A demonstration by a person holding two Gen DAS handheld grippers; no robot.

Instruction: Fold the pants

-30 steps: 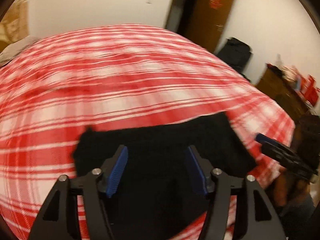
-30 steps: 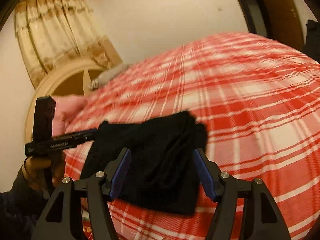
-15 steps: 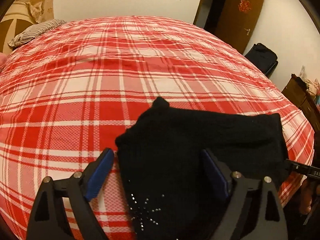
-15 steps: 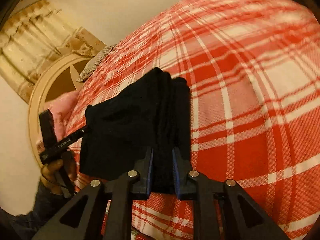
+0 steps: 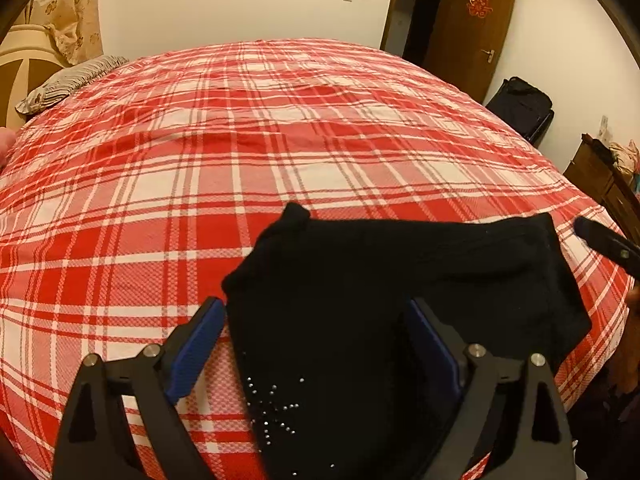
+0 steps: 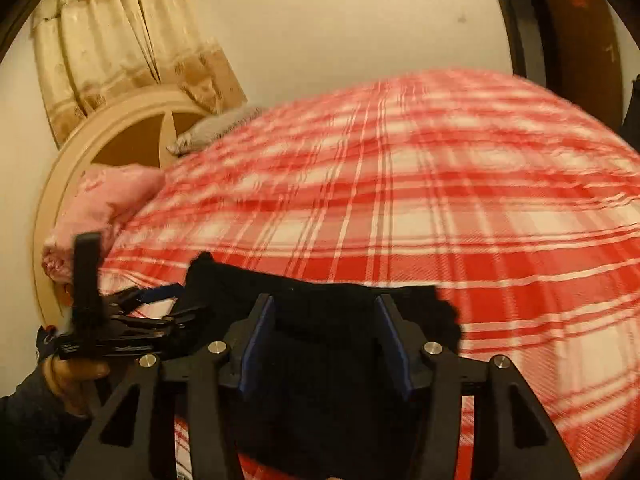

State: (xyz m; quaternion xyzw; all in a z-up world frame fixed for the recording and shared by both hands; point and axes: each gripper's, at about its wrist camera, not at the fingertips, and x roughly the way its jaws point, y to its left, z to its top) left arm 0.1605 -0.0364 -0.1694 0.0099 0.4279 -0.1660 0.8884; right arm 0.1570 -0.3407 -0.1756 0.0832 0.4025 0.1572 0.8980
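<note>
Black pants (image 5: 400, 300) lie folded on the bed (image 5: 240, 140); left hand-held gripper (image 5: 320, 344) spread wide, right hand-held gripper (image 6: 326, 340) at three o'clock just released, reopening—fold nearly finished.

Setting: bedroom in a private home.
Evidence: large bed under a red-and-white plaid bedspread (image 5: 248, 152), filling the centre of both views. Rounded cream headboard (image 6: 92, 152) at 9 o'clock in the right wrist view, with a pink pillow (image 6: 104, 204) against it and a grey striped pillow (image 5: 68, 82) beside. Beige patterned curtain (image 6: 116, 44) at 11 o'clock. Brown wooden door (image 5: 468, 28) standing open at 1 o'clock in the left wrist view, red paper ornament (image 5: 479, 3) on it. Dark suitcase (image 5: 520, 106) by the wall; wooden dresser (image 5: 604, 188) at 3 o'clock. Plain cream walls.
</note>
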